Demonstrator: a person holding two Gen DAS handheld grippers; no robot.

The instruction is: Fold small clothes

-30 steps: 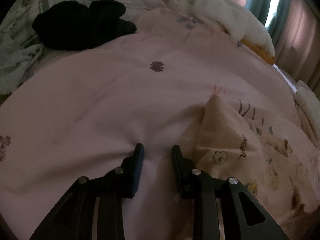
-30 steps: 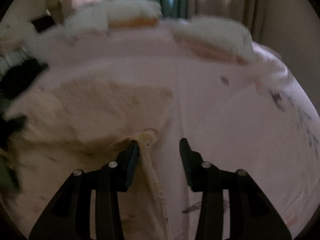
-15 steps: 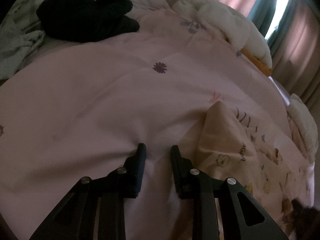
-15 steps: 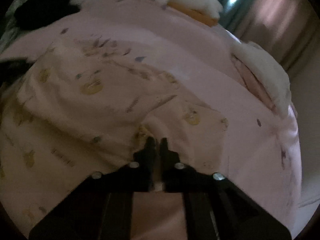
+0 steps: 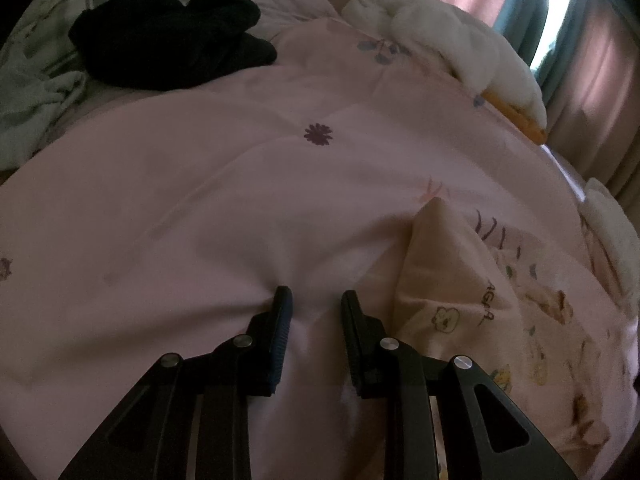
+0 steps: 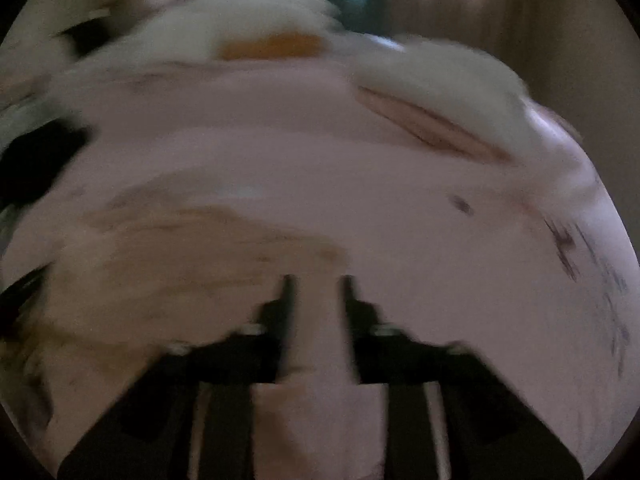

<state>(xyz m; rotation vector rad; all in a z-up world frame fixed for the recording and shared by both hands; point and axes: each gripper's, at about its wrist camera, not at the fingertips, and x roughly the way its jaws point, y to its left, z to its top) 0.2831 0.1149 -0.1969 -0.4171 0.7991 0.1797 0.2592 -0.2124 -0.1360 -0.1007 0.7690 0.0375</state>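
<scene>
A small peach garment with cartoon prints (image 5: 460, 292) lies on the pink quilt (image 5: 240, 200), to the right of my left gripper (image 5: 312, 300). The left gripper is open, its tips resting on the quilt with nothing between them. In the blurred right wrist view the same garment (image 6: 180, 256) spreads to the left of my right gripper (image 6: 318, 280). The right gripper is open with only pink quilt (image 6: 400, 208) showing between its fingers.
A black garment (image 5: 168, 44) lies at the far left of the bed beside pale green cloth (image 5: 28, 100). White fluffy pillows (image 5: 452, 48) with an orange edge line the far side. Pink curtains (image 5: 592, 64) hang behind.
My right gripper was shut on the garment's edge half a second ago; now it is open and has swung away to the right. The left gripper stayed in place.
</scene>
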